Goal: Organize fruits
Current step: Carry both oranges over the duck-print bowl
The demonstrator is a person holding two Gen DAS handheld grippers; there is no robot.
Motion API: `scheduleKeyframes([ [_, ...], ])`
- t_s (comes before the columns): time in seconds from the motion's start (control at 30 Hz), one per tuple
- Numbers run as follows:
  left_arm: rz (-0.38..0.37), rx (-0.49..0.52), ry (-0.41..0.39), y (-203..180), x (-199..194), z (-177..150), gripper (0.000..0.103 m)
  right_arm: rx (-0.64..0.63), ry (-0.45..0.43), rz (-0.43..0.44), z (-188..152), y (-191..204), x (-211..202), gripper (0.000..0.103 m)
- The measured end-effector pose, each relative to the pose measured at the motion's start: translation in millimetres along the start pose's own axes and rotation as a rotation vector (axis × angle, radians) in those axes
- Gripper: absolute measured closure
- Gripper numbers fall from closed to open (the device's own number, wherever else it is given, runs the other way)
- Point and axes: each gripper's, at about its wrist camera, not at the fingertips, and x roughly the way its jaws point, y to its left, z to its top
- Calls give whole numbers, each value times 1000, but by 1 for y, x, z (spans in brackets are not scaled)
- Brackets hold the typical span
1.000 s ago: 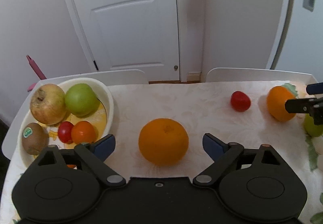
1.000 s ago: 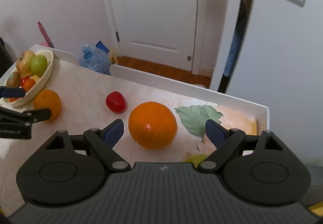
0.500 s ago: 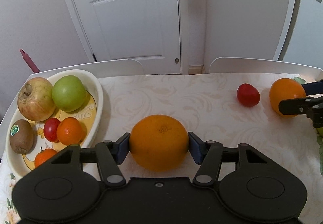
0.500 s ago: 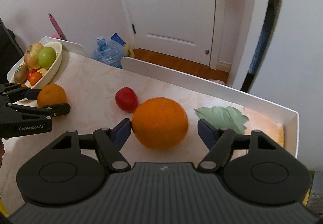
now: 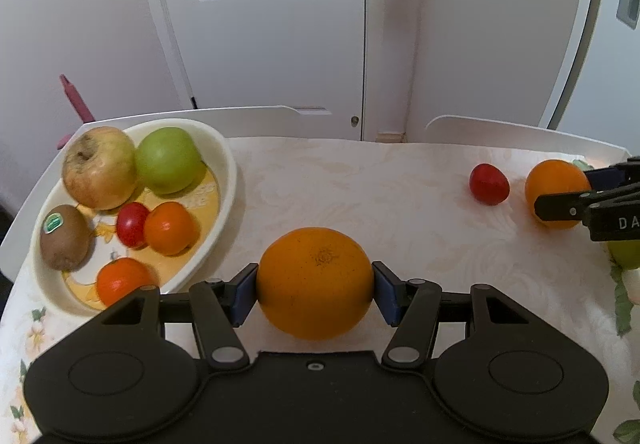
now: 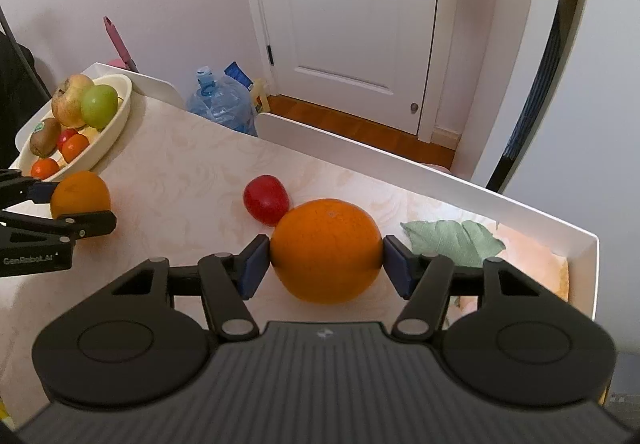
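My left gripper [image 5: 315, 286] is shut on a large orange [image 5: 315, 282], just right of the white fruit bowl [image 5: 228, 180]. The bowl holds two apples, a kiwi, a red tomato and two small tangerines. My right gripper [image 6: 326, 262] is shut on a second orange [image 6: 326, 250] near the table's right end. A red tomato [image 6: 266, 199] lies on the tablecloth just behind that orange; it also shows in the left wrist view [image 5: 489, 184]. The left gripper and its orange [image 6: 80, 194] show in the right wrist view beside the bowl [image 6: 120, 112].
A green fruit [image 5: 626, 256] lies partly hidden at the right edge under the right gripper. White chair backs [image 5: 520, 128] stand behind the table. A water bottle [image 6: 220, 104] stands on the floor by the door.
Both grippers have closed from wide open onto their oranges. Both have risen a little, with the oranges between the pads.
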Motion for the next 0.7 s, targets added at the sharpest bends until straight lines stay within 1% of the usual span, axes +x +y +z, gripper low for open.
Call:
scheduleKeyframes([
  [0.2,-16,-28,-28,16,-25,-4,40,6,-28,8,3,19,-14,27],
  [0.33,-17,-27,-50,24,-44,-5,40,8,-49,18,7,36,-25,27],
  [0.7,-30,-45,-119,72,-89,-2,40,-12,-102,44,25,102,-50,27],
])
